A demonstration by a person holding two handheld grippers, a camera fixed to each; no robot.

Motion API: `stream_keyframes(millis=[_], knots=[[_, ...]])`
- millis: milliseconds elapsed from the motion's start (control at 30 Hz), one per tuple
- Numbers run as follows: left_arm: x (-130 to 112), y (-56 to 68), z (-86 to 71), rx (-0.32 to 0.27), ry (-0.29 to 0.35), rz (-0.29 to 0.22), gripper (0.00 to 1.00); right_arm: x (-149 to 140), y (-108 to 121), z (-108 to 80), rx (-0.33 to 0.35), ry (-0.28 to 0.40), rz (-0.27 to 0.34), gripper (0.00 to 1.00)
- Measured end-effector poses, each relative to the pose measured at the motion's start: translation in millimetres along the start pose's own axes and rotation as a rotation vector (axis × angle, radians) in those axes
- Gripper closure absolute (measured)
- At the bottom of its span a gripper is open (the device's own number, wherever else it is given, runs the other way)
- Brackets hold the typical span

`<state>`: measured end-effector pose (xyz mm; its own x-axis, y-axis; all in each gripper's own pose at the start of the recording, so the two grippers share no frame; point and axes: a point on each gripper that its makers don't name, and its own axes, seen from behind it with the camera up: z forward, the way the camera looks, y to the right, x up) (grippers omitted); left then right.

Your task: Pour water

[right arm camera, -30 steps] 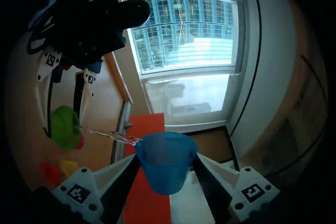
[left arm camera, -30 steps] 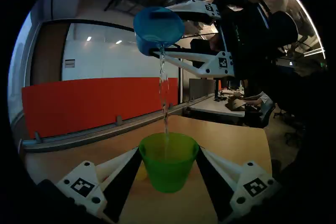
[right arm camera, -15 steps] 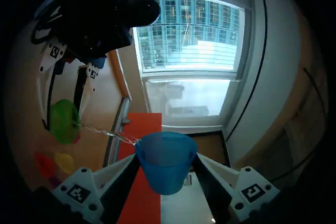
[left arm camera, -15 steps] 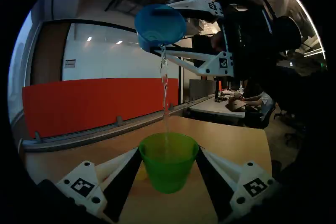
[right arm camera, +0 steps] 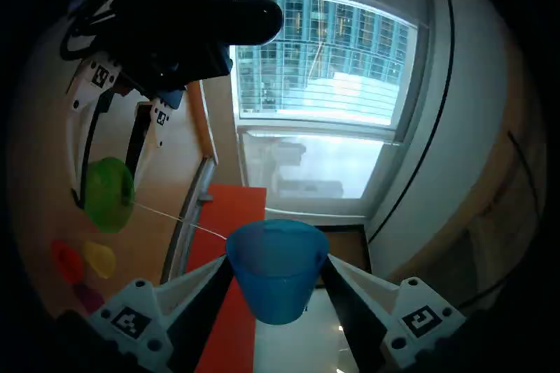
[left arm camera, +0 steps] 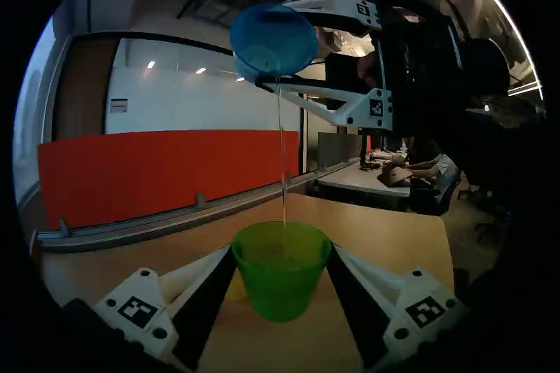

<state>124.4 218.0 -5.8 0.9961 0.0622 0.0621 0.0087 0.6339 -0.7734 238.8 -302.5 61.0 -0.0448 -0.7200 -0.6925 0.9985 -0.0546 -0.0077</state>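
Over the wooden table point(left arm camera: 392, 233), the left gripper point(left arm camera: 280, 255) clamps a green cup point(left arm camera: 281, 289) upright between both fingers. High above it, the right gripper point(right arm camera: 277, 261) grips a tipped blue cup point(right arm camera: 277, 285), and a thin thread of water point(left arm camera: 282, 156) falls from its rim into the green cup.

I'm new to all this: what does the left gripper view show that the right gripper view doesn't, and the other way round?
Left gripper view: office desks far behind the wooden table, and the blue cup tipped high overhead. Right gripper view: a big window with tower blocks outside, plus a red cup on the table. Shared: the green cup held in the jaws of the left gripper, the blue cup in the jaws of the right gripper, and a thin thread of water falling from blue into green.
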Motion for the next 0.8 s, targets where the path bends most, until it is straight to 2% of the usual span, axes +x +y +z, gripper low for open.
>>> stream_keyframes(millis=[267, 467, 667, 800], knots=[[-0.6, 0.3, 0.8, -0.001, 0.001, -0.001, 0.13, 3.7, -3.7, 0.2, -0.002, -0.001, -0.037, 0.12], [0.5, -0.1, 1.2, -0.001, 0.001, -0.001, 0.13, 5.8, -2.8, 1.3, -0.005, 0.002, -0.038, 0.12], [0.2, -0.4, 0.9, 0.001, 0.001, 0.000, 0.13, 4.8, -1.6, 0.8, -0.003, 0.004, -0.012, 0.12], [1.4, 0.2, 0.0, 0.002, 0.001, 0.001, 0.13, 3.0, -1.1, -0.2, 0.001, 0.006, 0.038, 0.12]])
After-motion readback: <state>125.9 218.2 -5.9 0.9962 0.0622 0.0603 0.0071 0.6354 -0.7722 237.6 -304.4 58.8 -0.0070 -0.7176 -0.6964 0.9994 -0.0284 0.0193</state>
